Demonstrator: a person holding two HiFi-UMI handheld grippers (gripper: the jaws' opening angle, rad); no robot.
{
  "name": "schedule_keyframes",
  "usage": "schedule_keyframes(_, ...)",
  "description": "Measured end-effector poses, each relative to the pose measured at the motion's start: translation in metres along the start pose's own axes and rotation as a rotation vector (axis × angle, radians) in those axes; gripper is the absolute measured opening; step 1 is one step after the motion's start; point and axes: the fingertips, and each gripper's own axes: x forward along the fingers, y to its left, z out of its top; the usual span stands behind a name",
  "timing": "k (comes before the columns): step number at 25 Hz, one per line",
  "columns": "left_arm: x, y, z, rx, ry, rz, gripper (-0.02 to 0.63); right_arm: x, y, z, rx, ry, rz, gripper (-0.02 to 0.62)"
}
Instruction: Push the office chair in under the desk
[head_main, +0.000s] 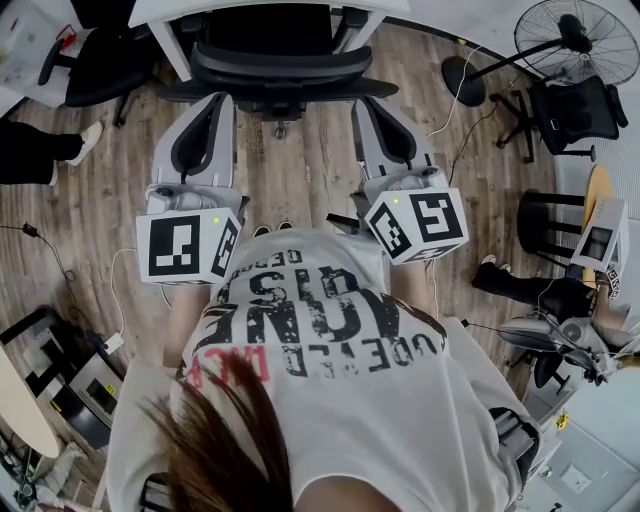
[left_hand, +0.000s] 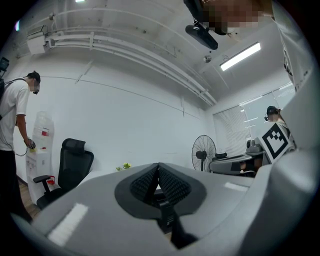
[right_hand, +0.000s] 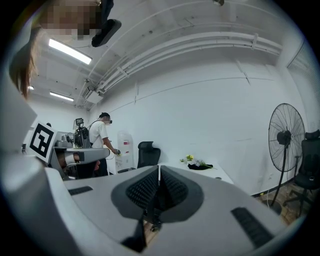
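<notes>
In the head view the left gripper (head_main: 217, 102), jaws pressed together on nothing, is pointing up-frame at the office chair (head_main: 280, 62), whose backrest is lying crosswise at top centre against the desk (head_main: 160, 12), while the right gripper (head_main: 364, 104), likewise closed and empty, is sitting equally near.

We find print only on the shirt (head_main: 330, 330): big black letters, upside down to us, among them what looks like "ONE". The smaller lines and the red letters we cannot read. The cubes on the left gripper (head_main: 212, 105) and right gripper (head_main: 368, 108) bear black-and-white square markers, no words. The dispenser's (left_hand: 42, 135) red label is too small to read.
</notes>
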Motion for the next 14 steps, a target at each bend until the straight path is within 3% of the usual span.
schedule_keyframes(14, -0.0027, -0.0072, 0.0008, 0.003, 0.003, 0.005, 0.012, -0.0087, -0.0040, 0.0002, -0.001, -0.002, -0.001, 0.021)
